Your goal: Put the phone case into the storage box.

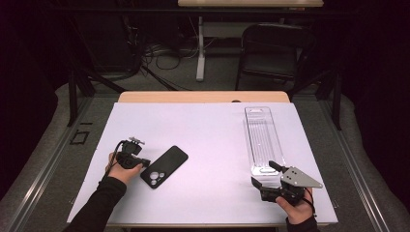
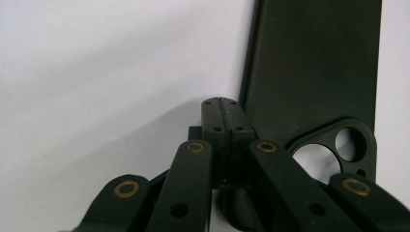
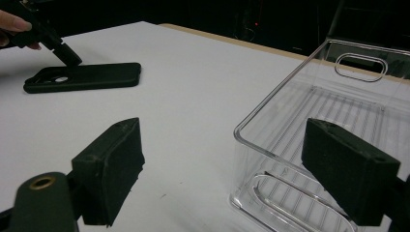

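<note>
Evidently the black phone case (image 1: 164, 166) lies flat, camera cutouts up, at lower left of the counter (image 1: 208, 130), likely set for a pickup. The left claw (image 1: 140, 164) sits pressed together, tips low at the case's near end, perhaps touching it. At lower right, the right claw (image 1: 264, 174) is spread wide, straddling the clear tray's (image 1: 263, 140) near corner, wrist level.

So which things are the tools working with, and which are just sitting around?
Part of the job:
- black phone case, beside the left tool
- clear plastic bin, at the right tool

Just lying about:
- folding chair
- floor cables
</note>
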`<action>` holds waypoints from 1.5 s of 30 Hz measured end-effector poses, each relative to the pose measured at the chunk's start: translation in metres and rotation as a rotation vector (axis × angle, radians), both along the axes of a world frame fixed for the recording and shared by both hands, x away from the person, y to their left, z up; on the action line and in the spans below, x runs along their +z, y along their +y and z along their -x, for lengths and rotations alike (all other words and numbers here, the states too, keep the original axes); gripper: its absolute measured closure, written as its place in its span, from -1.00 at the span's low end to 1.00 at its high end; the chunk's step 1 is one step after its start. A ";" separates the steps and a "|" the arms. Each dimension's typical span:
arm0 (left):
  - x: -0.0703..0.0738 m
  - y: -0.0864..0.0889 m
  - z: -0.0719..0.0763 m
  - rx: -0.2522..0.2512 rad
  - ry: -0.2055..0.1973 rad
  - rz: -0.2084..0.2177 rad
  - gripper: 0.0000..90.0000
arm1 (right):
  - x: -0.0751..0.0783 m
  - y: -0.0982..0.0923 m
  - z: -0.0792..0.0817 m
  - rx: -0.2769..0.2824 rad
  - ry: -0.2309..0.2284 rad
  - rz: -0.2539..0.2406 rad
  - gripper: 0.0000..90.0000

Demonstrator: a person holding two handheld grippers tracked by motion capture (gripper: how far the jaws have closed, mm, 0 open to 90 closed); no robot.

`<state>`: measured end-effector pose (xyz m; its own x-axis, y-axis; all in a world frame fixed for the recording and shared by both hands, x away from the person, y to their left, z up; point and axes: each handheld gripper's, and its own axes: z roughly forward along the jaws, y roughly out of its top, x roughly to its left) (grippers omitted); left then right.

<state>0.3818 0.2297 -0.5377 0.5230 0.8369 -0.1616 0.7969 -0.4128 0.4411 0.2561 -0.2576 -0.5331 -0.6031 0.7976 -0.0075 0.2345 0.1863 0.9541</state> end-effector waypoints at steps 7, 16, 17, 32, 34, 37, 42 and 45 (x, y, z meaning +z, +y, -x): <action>0.000 -0.001 0.000 0.001 -0.002 -0.001 1.00 | 0.000 0.000 0.000 0.000 0.003 -0.001 -0.68; 0.000 -0.001 0.000 -0.002 0.002 -0.006 0.99 | 0.000 0.000 0.000 0.000 0.003 -0.001 -0.68; 0.001 -0.001 0.000 0.001 0.001 -0.005 0.97 | 0.000 0.000 0.000 0.001 0.003 -0.001 -0.68; 0.015 0.001 0.004 0.002 -0.021 0.034 0.51 | 0.000 -0.001 0.000 -0.003 0.004 0.000 -0.68; 0.017 0.001 0.006 -0.001 -0.026 0.035 0.39 | 0.000 -0.001 0.000 -0.003 0.006 -0.001 -0.68; 0.019 0.000 0.007 0.002 -0.032 0.036 0.24 | 0.000 -0.001 0.000 -0.003 0.004 -0.001 -0.68; 0.023 -0.001 0.009 -0.006 -0.044 0.031 0.11 | 0.000 -0.001 0.000 -0.001 0.004 -0.001 -0.68; 0.025 -0.002 0.010 -0.002 -0.042 0.040 0.04 | 0.000 -0.001 0.000 -0.002 0.005 0.000 -0.68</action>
<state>0.3721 0.2275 -0.5128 0.5319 0.8289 -0.1728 0.7763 -0.3959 0.4906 0.2561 -0.2585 -0.5335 -0.6013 0.7990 -0.0045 0.2397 0.1857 0.9529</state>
